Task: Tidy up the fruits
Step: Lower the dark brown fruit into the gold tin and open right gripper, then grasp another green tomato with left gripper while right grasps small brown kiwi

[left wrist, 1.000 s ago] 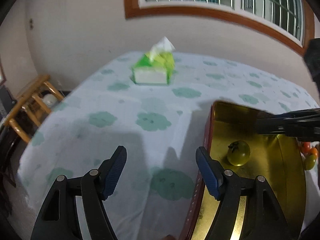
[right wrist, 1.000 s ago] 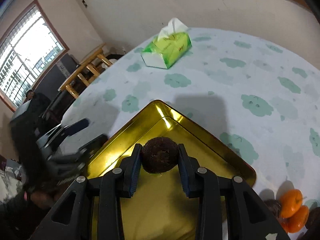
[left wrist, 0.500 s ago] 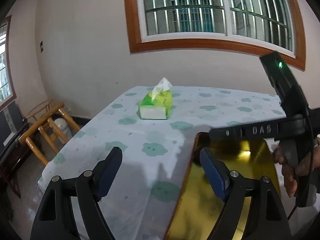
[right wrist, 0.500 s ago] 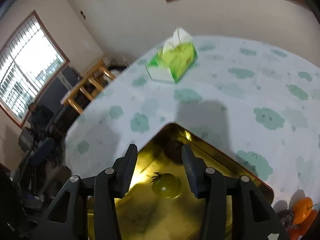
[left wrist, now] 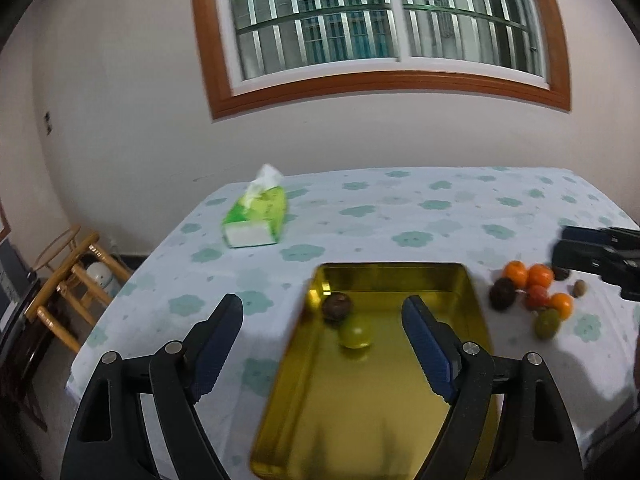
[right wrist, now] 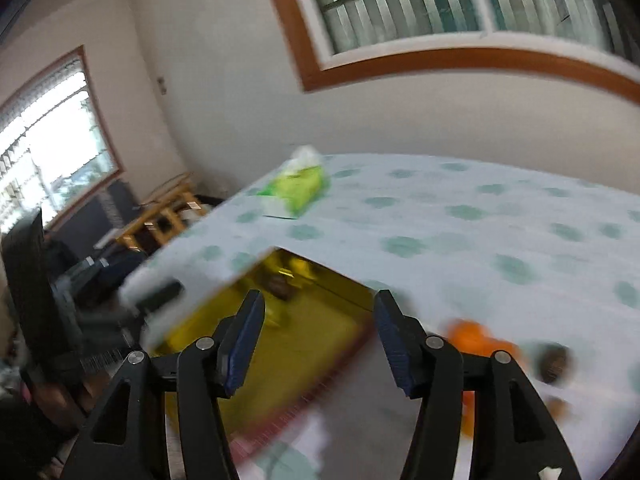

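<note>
Sitting near table's (left wrist: 460,204) near edge, gold tray (left wrist: 384,392) held brown fruit (left wrist: 337,307) and green fruit (left wrist: 354,332). Left gripper (left wrist: 322,344) and right gripper (right wrist: 318,338) gaped apart, empty. Loose fruit pile (left wrist: 534,294) lay right, sharp only in left view.

The left gripper (left wrist: 322,334) hangs empty, fingers (left wrist: 218,346) spread, above the gold tray (left wrist: 360,412) holding a brown fruit (left wrist: 337,306) and a green fruit (left wrist: 354,332); loose fruits (left wrist: 534,294) lie on the table (left wrist: 400,216)

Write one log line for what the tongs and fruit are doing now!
left tongs: open, empty | right tongs: open, empty | gold tray: brown fruit, green fruit
</note>
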Motion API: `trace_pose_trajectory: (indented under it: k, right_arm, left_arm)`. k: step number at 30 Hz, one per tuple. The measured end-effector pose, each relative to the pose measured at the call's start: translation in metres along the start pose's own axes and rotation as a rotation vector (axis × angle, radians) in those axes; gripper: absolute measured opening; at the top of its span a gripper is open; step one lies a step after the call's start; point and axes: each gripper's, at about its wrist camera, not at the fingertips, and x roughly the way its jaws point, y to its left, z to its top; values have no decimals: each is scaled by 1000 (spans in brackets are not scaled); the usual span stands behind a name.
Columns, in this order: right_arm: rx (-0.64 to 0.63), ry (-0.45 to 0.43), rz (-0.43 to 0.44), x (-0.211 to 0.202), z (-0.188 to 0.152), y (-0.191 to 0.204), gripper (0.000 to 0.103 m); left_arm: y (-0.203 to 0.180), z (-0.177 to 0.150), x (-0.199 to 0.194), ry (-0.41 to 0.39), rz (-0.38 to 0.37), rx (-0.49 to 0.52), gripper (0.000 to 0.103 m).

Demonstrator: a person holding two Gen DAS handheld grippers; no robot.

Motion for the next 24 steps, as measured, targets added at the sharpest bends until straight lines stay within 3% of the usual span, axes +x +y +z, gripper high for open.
trace_pose_trajectory:
  k: [5, 7, 10, 14, 17, 21, 24]
  right_arm:
    - [19, 4, -242, -53, -46, -74, 54]
    - [48, 39, -373, -67, -66, -109, 54]
    - [111, 56, -487, -83, -88, -153, 54]
    - [246, 40, -497, -95, -109, -193, 54]
    - [294, 28, -469, -98, -121, -205, 54]
    - [286, -4, -438, -104, -122, -204, 54]
    - [293, -5, -406, -103, -122, -206, 54]
  left_arm:
    - [-42, 5, -3, 25, -158, 101, 82]
    - [-69, 5, -2, 65, -271, 158, 82]
    - [-107, 4, 2, 126, -386, 226, 82]
    - [-154, 1, 18, 205, -473, 271, 82]
    - [-185, -6, 35, 250, -479, 323, 81]
    - [-212, -12, 63, 331, -490, 364, 64]
    - [-219, -13, 83, 368, -466, 372, 63]
